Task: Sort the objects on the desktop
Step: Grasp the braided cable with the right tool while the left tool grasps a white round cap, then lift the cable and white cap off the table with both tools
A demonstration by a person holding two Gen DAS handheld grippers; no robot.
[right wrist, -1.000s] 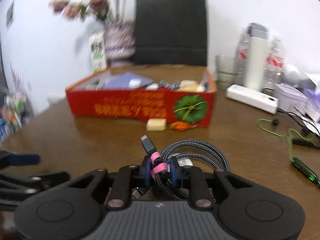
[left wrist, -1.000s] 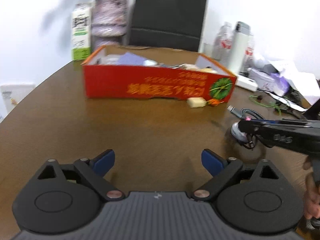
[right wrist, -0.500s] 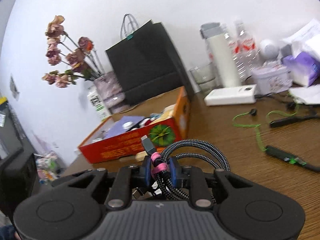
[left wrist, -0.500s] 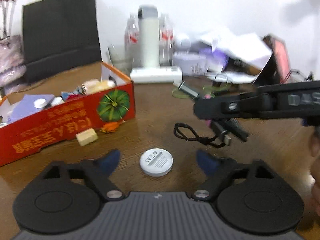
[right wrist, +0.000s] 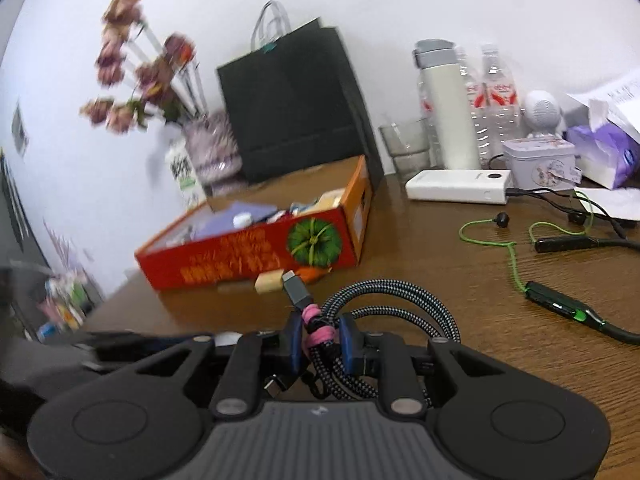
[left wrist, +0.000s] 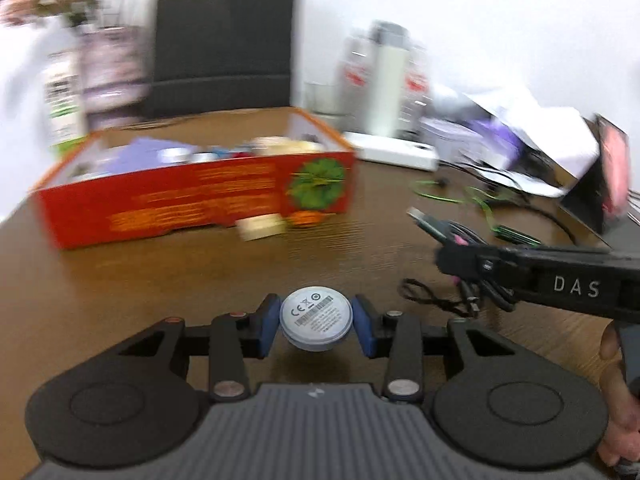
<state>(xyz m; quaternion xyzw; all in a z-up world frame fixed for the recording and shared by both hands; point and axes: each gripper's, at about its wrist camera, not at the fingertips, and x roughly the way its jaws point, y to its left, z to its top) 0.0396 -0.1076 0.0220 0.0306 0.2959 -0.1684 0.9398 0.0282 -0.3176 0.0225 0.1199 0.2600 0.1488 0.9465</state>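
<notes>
Left wrist: left gripper (left wrist: 316,326) closing, seemingly gripping white disc (left wrist: 316,317).

We can read very little here. The white round disc (left wrist: 316,322) carries a "CE" mark, a crossed-out bin symbol and a barcode with print too small for us to read. The letters "DAS" stand in white on the side of the right tongs (left wrist: 460,260), seen from the left wrist view. The red box (left wrist: 192,196) bears orange lettering, blurred and unreadable. The bottles (right wrist: 498,96) have red labels we cannot make out.
</notes>
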